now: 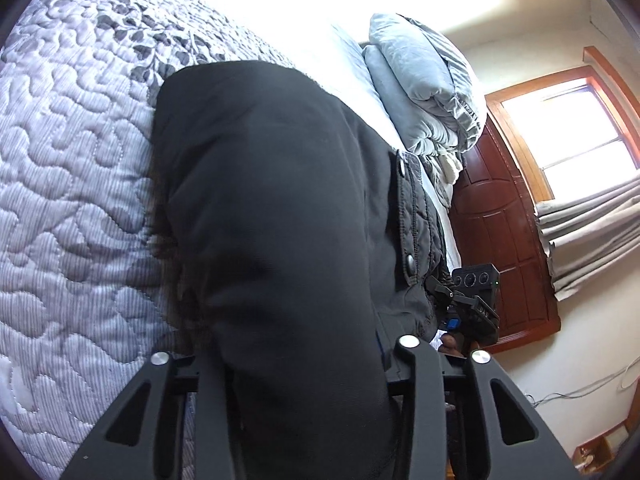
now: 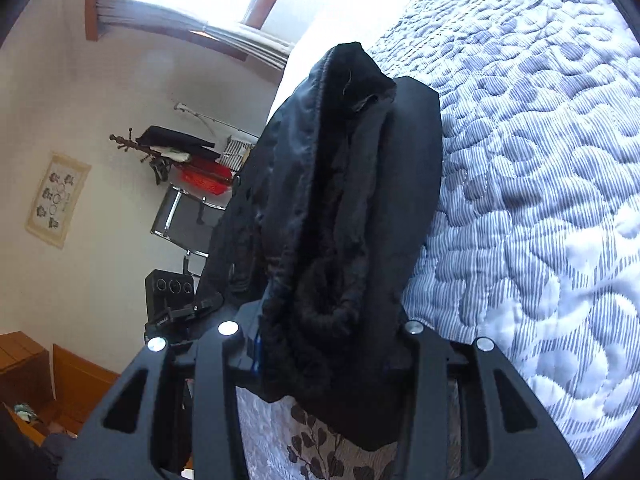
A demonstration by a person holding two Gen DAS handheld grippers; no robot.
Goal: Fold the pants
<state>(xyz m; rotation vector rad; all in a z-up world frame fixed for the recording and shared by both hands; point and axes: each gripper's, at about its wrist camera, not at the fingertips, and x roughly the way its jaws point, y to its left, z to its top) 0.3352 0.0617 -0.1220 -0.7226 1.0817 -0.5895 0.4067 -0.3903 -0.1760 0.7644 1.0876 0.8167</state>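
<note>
Black pants (image 1: 272, 240) hang lifted above the quilted bed cover (image 1: 72, 200), long axis running straight away from both claws. Left gripper (image 1: 296, 360) is clamped on smooth dark cloth; right gripper (image 2: 320, 332) pinches the bunched, fuzzy-lined end (image 2: 332, 208). Both equally near. Soft, limp fabric; cover stitched, striped, leaf-printed. Pillows (image 1: 424, 92) beyond.

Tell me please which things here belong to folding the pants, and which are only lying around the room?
Belonging to the job:
- black fabric pants, gripped at both ends
- left gripper, jaws closed on the pants
- right gripper, jaws closed on the pants
- quilted grey-white bedspread, the work surface

Just lying about:
- folded pale blue duvet
- dark quilted jacket with snap buttons
- wooden coat rack
</note>
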